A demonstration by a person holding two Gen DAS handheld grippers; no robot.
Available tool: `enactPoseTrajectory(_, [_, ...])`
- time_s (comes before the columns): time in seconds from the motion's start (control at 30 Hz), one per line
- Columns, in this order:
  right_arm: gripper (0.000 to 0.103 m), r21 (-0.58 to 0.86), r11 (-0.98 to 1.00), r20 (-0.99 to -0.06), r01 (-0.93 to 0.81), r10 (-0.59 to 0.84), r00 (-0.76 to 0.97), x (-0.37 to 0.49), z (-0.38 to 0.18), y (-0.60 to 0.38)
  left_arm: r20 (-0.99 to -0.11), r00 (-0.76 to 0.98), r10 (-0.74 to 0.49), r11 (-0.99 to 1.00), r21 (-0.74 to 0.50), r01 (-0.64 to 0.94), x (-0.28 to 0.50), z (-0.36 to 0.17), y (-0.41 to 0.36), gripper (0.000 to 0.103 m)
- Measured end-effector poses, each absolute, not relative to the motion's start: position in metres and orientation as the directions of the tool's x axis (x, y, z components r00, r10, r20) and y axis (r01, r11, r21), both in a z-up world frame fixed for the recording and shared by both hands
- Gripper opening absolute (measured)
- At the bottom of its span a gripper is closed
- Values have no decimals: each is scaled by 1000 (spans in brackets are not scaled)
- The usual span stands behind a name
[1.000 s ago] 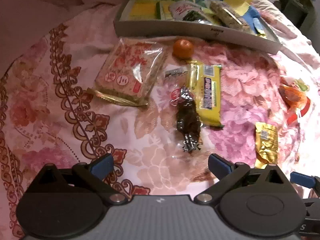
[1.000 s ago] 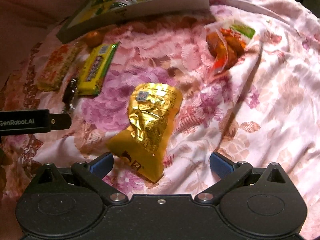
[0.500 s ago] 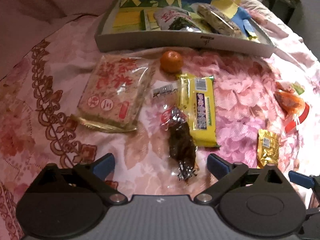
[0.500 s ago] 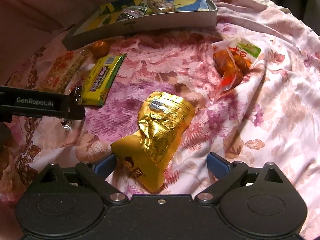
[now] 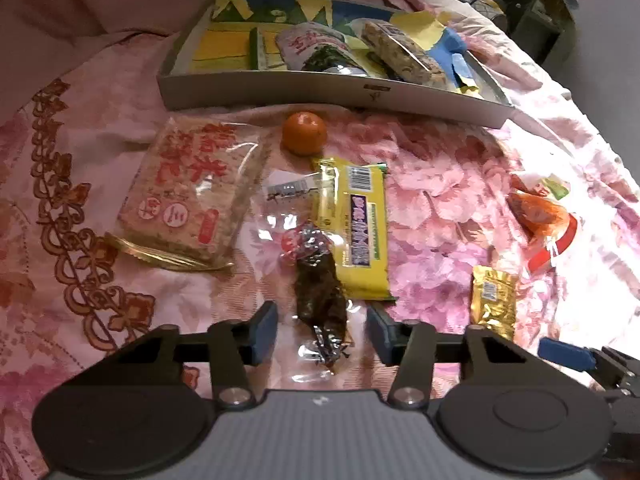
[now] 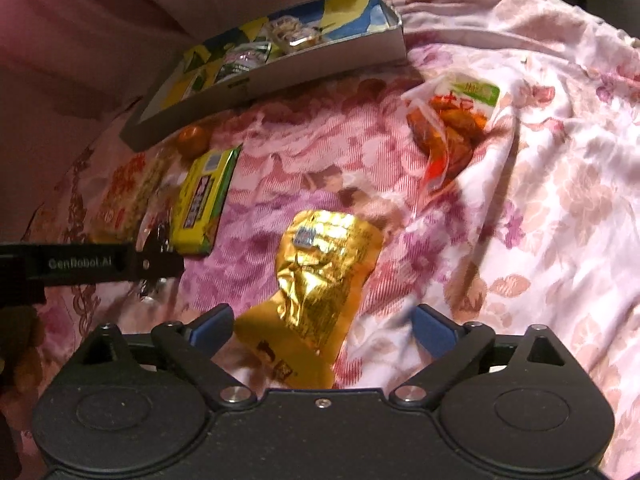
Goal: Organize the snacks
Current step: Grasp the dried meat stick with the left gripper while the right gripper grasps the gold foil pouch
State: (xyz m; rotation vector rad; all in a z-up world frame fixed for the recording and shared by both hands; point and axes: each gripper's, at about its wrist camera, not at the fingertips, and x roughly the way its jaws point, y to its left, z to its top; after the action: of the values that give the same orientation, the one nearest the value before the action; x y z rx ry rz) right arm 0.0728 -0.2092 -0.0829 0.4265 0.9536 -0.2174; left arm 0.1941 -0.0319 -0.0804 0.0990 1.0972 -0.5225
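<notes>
A dark snack in a clear crinkled wrapper (image 5: 320, 296) lies on the floral bedcover. My left gripper (image 5: 322, 334) straddles its near end with the jaws closing; a gap shows between each blue pad and the dark piece. A gold foil pouch (image 6: 320, 272) lies between the fingers of my right gripper (image 6: 323, 329). Those jaws stand wide and are closing slightly, not pressing the pouch. At the back, a grey box (image 5: 320, 88) holds several packets.
A rice-cracker packet (image 5: 192, 192), a mandarin (image 5: 304, 133) and a yellow bar (image 5: 356, 228) lie beside the dark snack. An orange-red pouch (image 6: 448, 128) lies to the right. The left gripper's arm (image 6: 100, 266) reaches in left of the gold pouch. The bedcover is wrinkled.
The left jaws have narrowed a lot around the dark snack, whose near end now lies between the pads. The right jaws narrowed slightly, and the gold pouch sits deeper between them.
</notes>
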Motion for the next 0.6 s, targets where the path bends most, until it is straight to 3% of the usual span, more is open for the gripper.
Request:
enactPoseTrajectory(0.17, [90, 209, 909, -827, 361, -33, 561, 78, -88, -207, -868, 318, -381, 885, -243, 397, 197, -83, -24, 51])
enactPoseTrajectory(0.43, [64, 165, 950, -803, 265, -27, 595, 77, -83, -192, -876, 252, -412, 875, -303, 376, 189, -85, -22, 51])
enactPoseTrajectory(0.6, [59, 151, 956, -795, 252, -34, 605, 76, -81, -191, -885, 252, -391, 879, -277, 389, 182, -83, -25, 51])
